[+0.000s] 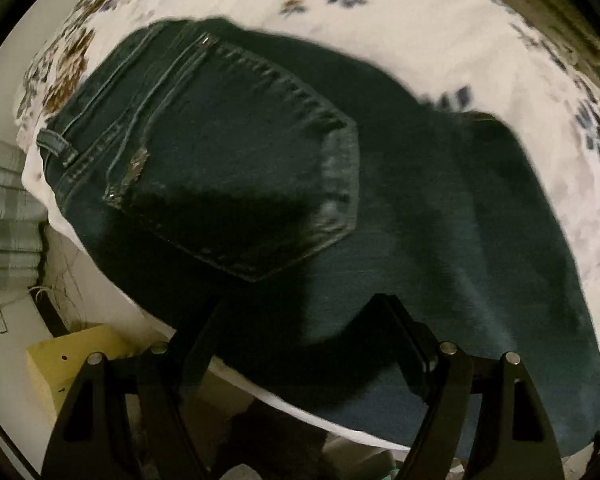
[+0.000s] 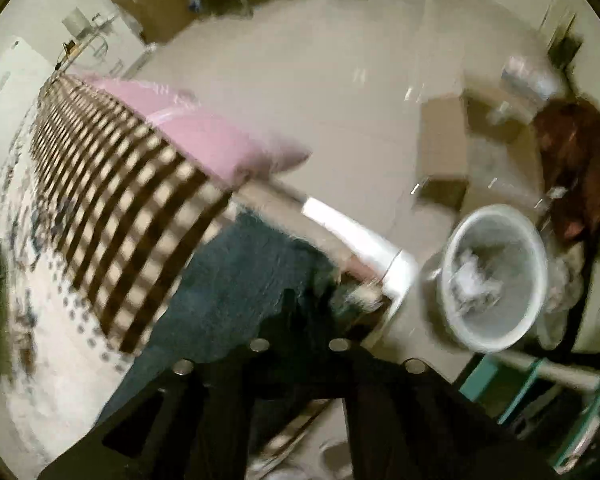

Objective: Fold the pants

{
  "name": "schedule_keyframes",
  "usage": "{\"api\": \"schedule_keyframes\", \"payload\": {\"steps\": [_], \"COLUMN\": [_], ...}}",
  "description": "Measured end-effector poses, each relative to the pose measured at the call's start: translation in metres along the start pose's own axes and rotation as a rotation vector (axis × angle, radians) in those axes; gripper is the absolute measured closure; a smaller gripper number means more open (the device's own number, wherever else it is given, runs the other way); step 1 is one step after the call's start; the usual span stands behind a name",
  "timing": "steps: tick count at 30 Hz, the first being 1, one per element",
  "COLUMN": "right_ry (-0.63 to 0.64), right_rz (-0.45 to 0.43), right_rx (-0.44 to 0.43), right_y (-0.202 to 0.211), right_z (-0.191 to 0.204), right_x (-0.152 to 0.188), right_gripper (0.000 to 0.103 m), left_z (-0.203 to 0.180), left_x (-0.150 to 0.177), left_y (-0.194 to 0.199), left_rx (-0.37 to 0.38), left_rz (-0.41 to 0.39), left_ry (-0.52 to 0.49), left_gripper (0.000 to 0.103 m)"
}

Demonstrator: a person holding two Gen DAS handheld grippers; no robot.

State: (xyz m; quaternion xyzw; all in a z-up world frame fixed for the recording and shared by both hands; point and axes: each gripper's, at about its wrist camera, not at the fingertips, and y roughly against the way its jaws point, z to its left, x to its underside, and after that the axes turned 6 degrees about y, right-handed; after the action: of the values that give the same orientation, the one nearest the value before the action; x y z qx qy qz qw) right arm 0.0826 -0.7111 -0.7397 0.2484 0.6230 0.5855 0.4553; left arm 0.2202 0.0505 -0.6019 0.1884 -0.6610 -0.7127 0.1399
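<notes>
The white floral-print bed sheet is carrying the dark blue denim pants, back pocket up, with no readable label. The left claw is hovering spread open above them; the right claw is blurred, state unclear.

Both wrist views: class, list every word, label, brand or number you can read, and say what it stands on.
No readable text in either view.
Jeans: the back pocket shows only stitching and rivets, no brand tag.
Cardboard boxes and bin: too blurred to show any print.
</notes>
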Motion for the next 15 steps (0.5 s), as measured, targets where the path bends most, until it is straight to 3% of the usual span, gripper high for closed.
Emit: {"api": "schedule_keyframes", "payload": {"steps": [2,4,6,7,8,11,15], "right_ry": [0.024,0.068,0.084,0.081,0.079,0.116,0.366], "right_rz": [0.034,0.147,0.180,0.210,0.221,0.208,0.335], "right_rx": [0.036,0.069,0.099,0.107,0.092,0.000,-0.215], "right_y": [-0.012,-0.036,-0.035,-0.026,-0.019,0.022,0.043], "right_z": [-0.001,0.002,0.007,0.014,0.017,0.055,0.181], "right_x": [0.002,0.005,0.005,0.004,0.007,0.030,0.093], "right_gripper": [0.101,0.101,0.090,0.072,0.055,0.050,0.049], "left_z": [0.006,0.009,0.013,0.019,0.024,0.045,0.071], "left_x": [0.002,0.004,0.003,0.001,-0.002,-0.014,-0.049], "left_y": [-0.004,0.001,0.011,0.019,0.024,0.044,0.051], "left_rx": [0.009,0.025,0.051,0.063,0.072,0.091,0.035], "left_rz": [0.013,0.022,0.025,0.018,0.013,-0.022,-0.075], "left_ry": [0.000,-0.004,0.006,0.017,0.028,0.076,0.106], "left_gripper": [0.026,0.026,0.026,0.026,0.026,0.026,0.026]}}
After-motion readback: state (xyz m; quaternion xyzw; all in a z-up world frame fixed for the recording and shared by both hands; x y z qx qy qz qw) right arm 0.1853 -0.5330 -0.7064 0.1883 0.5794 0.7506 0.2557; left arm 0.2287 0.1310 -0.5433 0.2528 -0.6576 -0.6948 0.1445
